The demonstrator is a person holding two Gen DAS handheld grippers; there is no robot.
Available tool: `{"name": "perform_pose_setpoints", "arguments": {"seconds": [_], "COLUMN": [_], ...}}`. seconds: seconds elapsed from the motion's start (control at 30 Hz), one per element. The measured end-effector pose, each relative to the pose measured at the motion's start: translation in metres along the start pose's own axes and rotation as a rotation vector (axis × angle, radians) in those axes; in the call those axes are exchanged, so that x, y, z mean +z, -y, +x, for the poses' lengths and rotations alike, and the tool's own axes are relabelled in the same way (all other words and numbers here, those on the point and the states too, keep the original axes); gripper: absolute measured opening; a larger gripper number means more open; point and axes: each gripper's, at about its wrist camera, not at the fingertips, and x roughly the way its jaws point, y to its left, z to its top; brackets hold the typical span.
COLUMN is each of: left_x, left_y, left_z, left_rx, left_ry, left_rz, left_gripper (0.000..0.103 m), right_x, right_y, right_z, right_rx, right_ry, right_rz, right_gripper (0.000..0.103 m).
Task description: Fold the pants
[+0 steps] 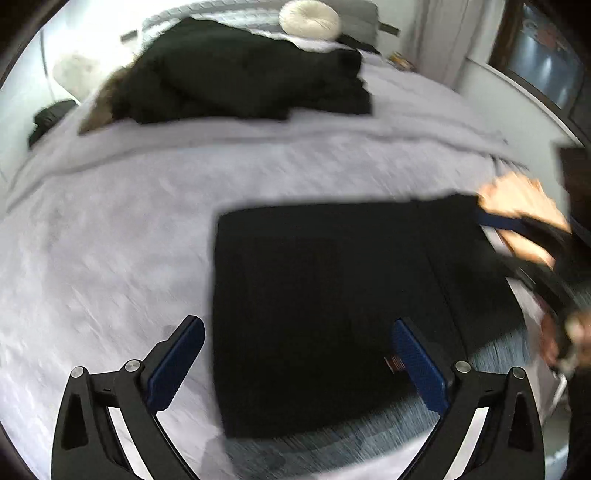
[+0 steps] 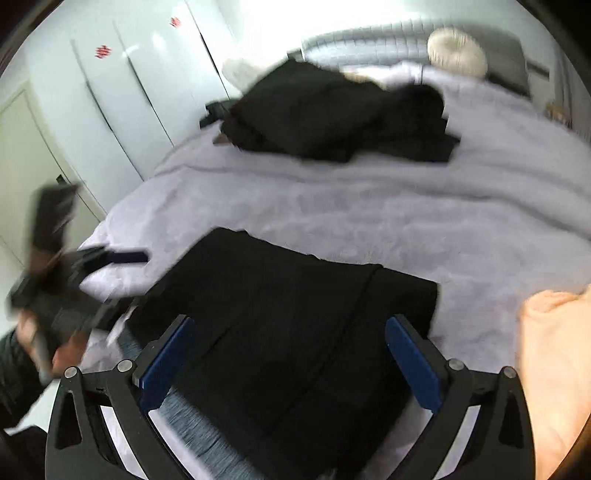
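Nearest the left wrist camera, the left gripper (image 1: 297, 362) hangs with its two blue-padded black fingers spread wide, nothing between them; one finger is over the bedcover, the other over the cloth. Just beyond lie the black pants (image 1: 332, 295), folded into a flat, roughly square stack on the pale lilac fuzzy bedcover (image 1: 110, 240), near the edge of the bed closest to the cameras.

In the right wrist view, the right gripper (image 2: 288, 354) also has its blue-padded fingers held wide apart, hovering over the near part of the same folded black pants (image 2: 295, 314) and gripping nothing. A peach-coloured cloth (image 2: 550, 350) lies at the right edge of that view, beside the pants.

Both frames are smeared by motion, so whether either gripper touches the fabric is hard to say.

Farther up the bed, well apart from the folded pants, sits a loose heap of dark clothing (image 1: 240, 74). Behind it, by the headboard, rests a round cream tufted cushion (image 1: 309, 18). White wardrobe doors (image 2: 129, 74) stand beyond the bed's left side.
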Motion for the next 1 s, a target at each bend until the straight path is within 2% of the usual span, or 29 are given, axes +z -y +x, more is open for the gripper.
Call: {"name": "perform_pose_setpoints", "arguments": {"seconds": [0.03, 0.1, 0.17, 0.23, 0.27, 0.3, 0.4, 0.5, 0.6, 0.77, 0.83, 0.87, 0.97, 1.0], "left_x": [-0.004, -0.010, -0.007, -0.005, -0.007, -0.014, -0.038, -0.051, -0.056, -0.066, -0.072, -0.074, -0.079, -0.079], "left_y": [0.003, 0.009, 0.011, 0.010, 0.009, 0.009, 0.013, 0.016, 0.016, 0.021, 0.024, 0.026, 0.033, 0.034], "left_z": [0.005, 0.011, 0.014, 0.006, -0.002, -0.011, -0.024, -0.001, 0.010, -0.012, -0.025, -0.030, -0.040, -0.041], "left_rx": [-0.016, 0.007, 0.018, 0.024, 0.033, 0.038, 0.037, 0.074, 0.117, 0.147, 0.149, 0.156, 0.166, 0.161], "left_ry": [-0.016, -0.010, -0.023, -0.028, -0.015, 0.003, 0.016, -0.048, -0.055, -0.016, 0.014, 0.029, 0.060, 0.061], "left_rz": [0.000, 0.015, 0.014, -0.009, -0.015, -0.008, 0.021, 0.034, 0.035, 0.034, 0.031, 0.033, 0.042, 0.041], "left_gripper": [0.102, 0.102, 0.102, 0.102, 0.102, 0.102, 0.102, 0.102, 0.102, 0.102, 0.102, 0.102, 0.102, 0.102], "right_x": [0.001, -0.001, 0.000, 0.000, -0.004, -0.012, -0.046, -0.080, -0.099, -0.102, -0.102, -0.101, -0.101, -0.099], "right_y": [0.006, 0.014, 0.011, 0.003, -0.003, -0.012, -0.040, -0.052, -0.042, -0.037, -0.047, -0.054, -0.071, -0.075], "right_z": [0.007, 0.022, 0.020, 0.006, -0.007, -0.025, -0.060, -0.061, -0.040, -0.063, -0.082, -0.089, -0.094, -0.092], "right_rx": [-0.007, -0.032, -0.048, -0.068, -0.049, -0.019, -0.023, 0.005, -0.049, -0.034, -0.081, -0.135, -0.343, -0.370], "right_ry": [-0.027, -0.091, -0.099, -0.074, -0.043, -0.001, 0.052, 0.023, -0.046, 0.042, 0.096, 0.108, 0.079, 0.064], "right_rz": [0.013, 0.043, 0.039, 0.057, 0.065, 0.064, 0.022, 0.028, 0.089, 0.193, 0.183, 0.166, 0.137, 0.144], "right_gripper": [0.103, 0.102, 0.102, 0.103, 0.103, 0.103, 0.103, 0.103, 0.102, 0.103, 0.103, 0.103, 0.103, 0.103]}}
